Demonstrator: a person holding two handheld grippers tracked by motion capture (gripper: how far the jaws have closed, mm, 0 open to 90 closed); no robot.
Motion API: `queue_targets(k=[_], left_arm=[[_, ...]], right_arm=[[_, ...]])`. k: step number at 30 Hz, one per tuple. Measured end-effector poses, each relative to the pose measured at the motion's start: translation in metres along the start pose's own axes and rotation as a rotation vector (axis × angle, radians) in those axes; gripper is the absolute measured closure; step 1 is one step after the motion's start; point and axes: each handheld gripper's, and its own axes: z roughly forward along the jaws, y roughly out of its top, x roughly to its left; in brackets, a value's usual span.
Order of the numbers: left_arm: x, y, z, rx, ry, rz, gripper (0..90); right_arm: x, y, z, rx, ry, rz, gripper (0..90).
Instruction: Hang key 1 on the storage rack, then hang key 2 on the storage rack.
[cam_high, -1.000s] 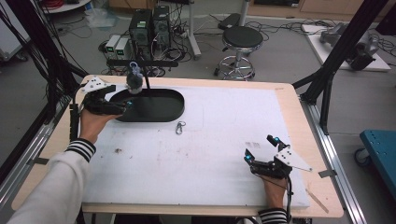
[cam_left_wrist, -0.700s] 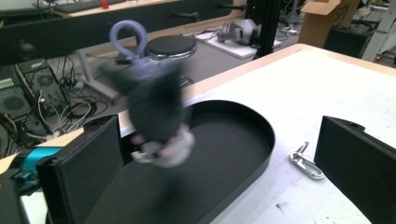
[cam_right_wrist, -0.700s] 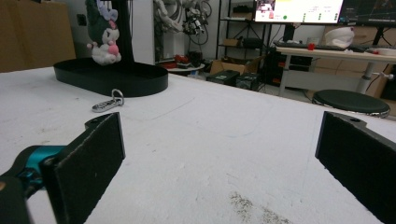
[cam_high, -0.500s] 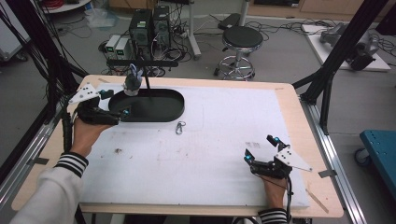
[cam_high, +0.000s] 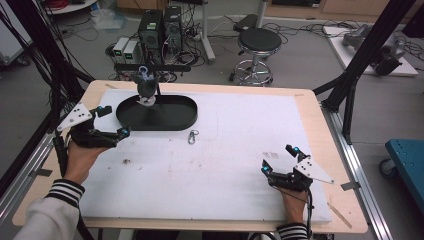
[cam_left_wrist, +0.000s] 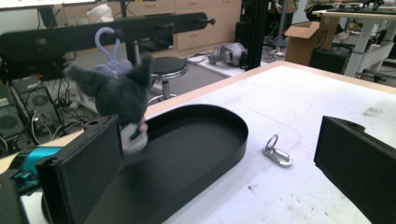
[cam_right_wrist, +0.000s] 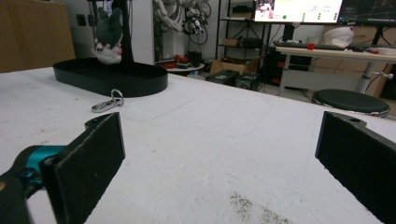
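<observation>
**Plush left hanging, my left hand drawn clear**

Farthest left, my left hand-held gripper (cam_high: 111, 122) has backed away from the stand. A second ago it was right in at the grey plush keychain (cam_high: 146, 86), jaws around where the toy hangs; half a second ago it was already easing off; now it sits just off the left end of the black oval tray (cam_high: 175, 119), jaws spread wide and holding nothing. In the left gripper view the plush (cam_left_wrist: 119, 93) hangs by its lilac loop (cam_left_wrist: 108, 43) from the crossbar of the black stand (cam_left_wrist: 140, 24), its feet low over the tray (cam_left_wrist: 196, 140), slightly blurred, so I judge it is swinging a little.

I read that as the hanging step done: the toy carries its own weight on the bar and I have let go.

Moving right, a small metal clasp (cam_high: 192, 136) lies loose on the white surface (cam_high: 240, 150), just in front of the tray and apart from it. In the right gripper view it lies (cam_right_wrist: 106, 105) near the tray's wall. It looks to me like the next thing to deal with.

At the far right, my right hand-held gripper (cam_high: 280, 167) rests low on the surface, well apart from everything, jaws wide and empty, where it was a second ago.
</observation>
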Motion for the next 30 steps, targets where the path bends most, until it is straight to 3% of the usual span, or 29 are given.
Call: queue_targets(k=[9, 16, 30], left_arm=[[-0.0015, -0.0026, -0.0063, -0.019, -0.022, -0.002, 1.7], [-0.0003, -0.0032, -0.0071, -0.003, -0.002, 0.003, 1.7], [-0.0011, -0.0023, -0.0066, -0.001, -0.009, 0.007, 1.7]], right_arm=[[0.0003, 0.0, -0.0002, 0.003, -0.006, 0.006, 0.6], [0.0011, 0.0001, 0.0, 0.006, 0.001, -0.002, 0.6], [0.0002, 0.0, -0.0002, 0.003, 0.004, 0.002, 0.6]])
